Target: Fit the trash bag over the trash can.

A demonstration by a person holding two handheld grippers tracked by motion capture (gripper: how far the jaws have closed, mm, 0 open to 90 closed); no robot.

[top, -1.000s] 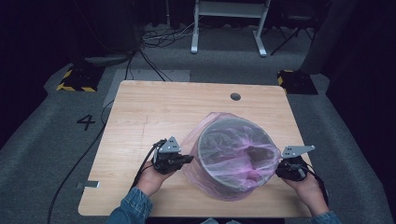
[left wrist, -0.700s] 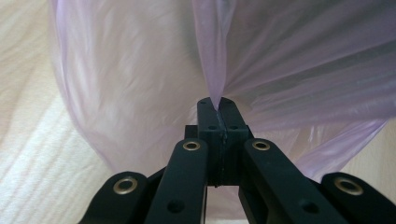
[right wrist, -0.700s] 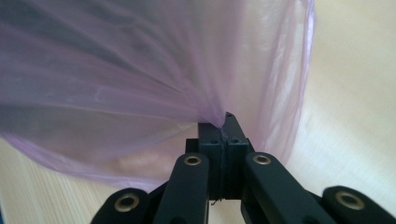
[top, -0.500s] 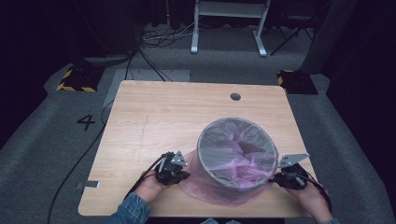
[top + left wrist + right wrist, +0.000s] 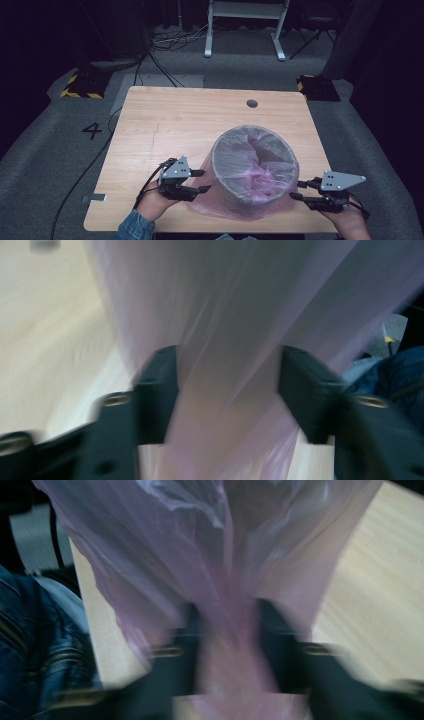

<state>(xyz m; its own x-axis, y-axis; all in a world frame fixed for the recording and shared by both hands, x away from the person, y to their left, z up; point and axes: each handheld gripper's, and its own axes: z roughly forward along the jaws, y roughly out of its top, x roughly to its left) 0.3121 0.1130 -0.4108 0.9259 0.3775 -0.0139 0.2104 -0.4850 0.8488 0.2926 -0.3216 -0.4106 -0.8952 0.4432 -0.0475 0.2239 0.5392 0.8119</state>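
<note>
Your left gripper [image 5: 200, 181] sits at the near left of the wooden table [image 5: 175, 120], its jaws pointing toward the pink plastic bag [image 5: 220, 200] that is pulled down over the outside of the grey mesh bin [image 5: 252, 155]. Those jaws have just been opening, and in the left gripper view [image 5: 227, 390] they stand apart with a broad fold of the pink film [image 5: 240, 340] running up between them; the film fills the gap, but the blur keeps you from telling for certain whether the pads are pressing on it, and they look slack rather than clamped. Your right gripper [image 5: 300, 190] is at the near right of the bin, jaws aimed at the bag's lower right side. Its jaws have also just been opening, though less widely, and in the right gripper view [image 5: 227, 630] a gathered strand of the bag [image 5: 230, 555] is bunched in the narrow gap between them; the picture is smeared, so you cannot tell whether that strand is pinched or merely lying there. You have the bin standing upright toward the near right part of the table, between your two grippers, with the bag lining its inside, folded over the rim and draping down to the tabletop. Your denim sleeve [image 5: 135, 227] comes in at the near left edge.
</note>
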